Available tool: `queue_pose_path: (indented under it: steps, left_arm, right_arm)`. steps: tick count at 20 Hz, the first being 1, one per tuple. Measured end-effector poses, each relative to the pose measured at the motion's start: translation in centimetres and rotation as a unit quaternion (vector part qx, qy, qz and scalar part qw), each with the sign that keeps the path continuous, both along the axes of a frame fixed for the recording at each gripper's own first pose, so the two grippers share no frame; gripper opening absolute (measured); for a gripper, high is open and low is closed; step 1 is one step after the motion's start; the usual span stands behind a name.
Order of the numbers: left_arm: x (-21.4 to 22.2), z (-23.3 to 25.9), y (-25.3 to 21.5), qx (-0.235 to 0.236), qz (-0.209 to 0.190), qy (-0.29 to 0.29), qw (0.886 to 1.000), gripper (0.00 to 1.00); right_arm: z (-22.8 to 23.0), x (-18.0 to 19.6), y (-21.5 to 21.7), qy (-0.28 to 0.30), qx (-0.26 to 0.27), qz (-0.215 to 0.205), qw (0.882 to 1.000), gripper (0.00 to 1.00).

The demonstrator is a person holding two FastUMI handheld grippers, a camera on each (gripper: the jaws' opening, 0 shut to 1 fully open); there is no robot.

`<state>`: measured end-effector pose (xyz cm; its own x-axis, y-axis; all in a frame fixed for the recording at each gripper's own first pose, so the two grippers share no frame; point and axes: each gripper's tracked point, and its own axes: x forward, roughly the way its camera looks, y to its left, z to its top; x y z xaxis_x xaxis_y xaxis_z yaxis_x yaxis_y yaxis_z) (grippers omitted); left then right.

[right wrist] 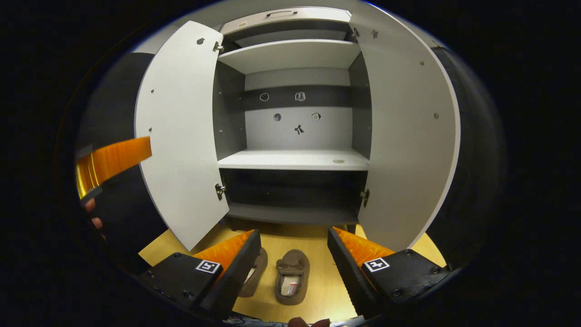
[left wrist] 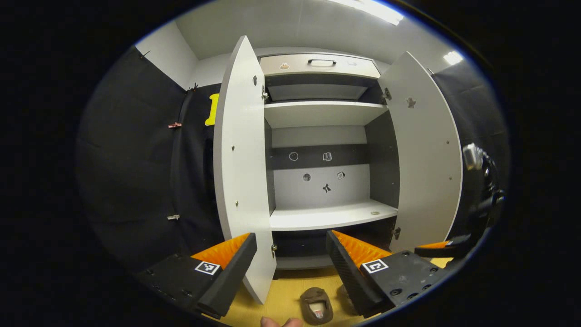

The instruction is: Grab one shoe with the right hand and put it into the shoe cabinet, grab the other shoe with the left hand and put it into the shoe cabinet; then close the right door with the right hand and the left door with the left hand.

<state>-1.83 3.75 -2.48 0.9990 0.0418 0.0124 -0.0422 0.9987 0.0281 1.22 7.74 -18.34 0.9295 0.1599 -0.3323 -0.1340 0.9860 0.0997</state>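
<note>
Shoe cabinet [right wrist: 295, 159] stands with both doors swung wide: left door [right wrist: 181, 136], right door [right wrist: 408, 136]. Middle shelf [right wrist: 295, 160] bare apart from a small round mark near its right end. A drawer with a dark handle [left wrist: 321, 61] sits at the top in the left gripper view.

Two brown slippers lie side by side on the yellow floor [right wrist: 327, 281] in front of the cabinet, toes toward it: right slipper [right wrist: 292, 276] in full sight between the fingers, left slipper [right wrist: 255, 271] partly hidden behind the left finger.

Right tongs [right wrist: 294, 238] spread wide, holding nothing, above the slippers. Left tongs [left wrist: 291, 240] likewise wide and empty, facing the left door's edge; one slipper [left wrist: 316, 305] lies below them
</note>
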Motion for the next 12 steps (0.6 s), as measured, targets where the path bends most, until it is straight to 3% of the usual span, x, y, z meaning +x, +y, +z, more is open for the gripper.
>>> queue_pose_path:
  steps: [12]
  left_arm:
    - [-1.0, -6.3, 1.3, 0.008, 0.024, 0.051, 0.998, 0.97]
  right_arm:
    - [-16.8, 1.0, 3.6, 0.166, 0.03, 0.024, 0.985, 0.98]
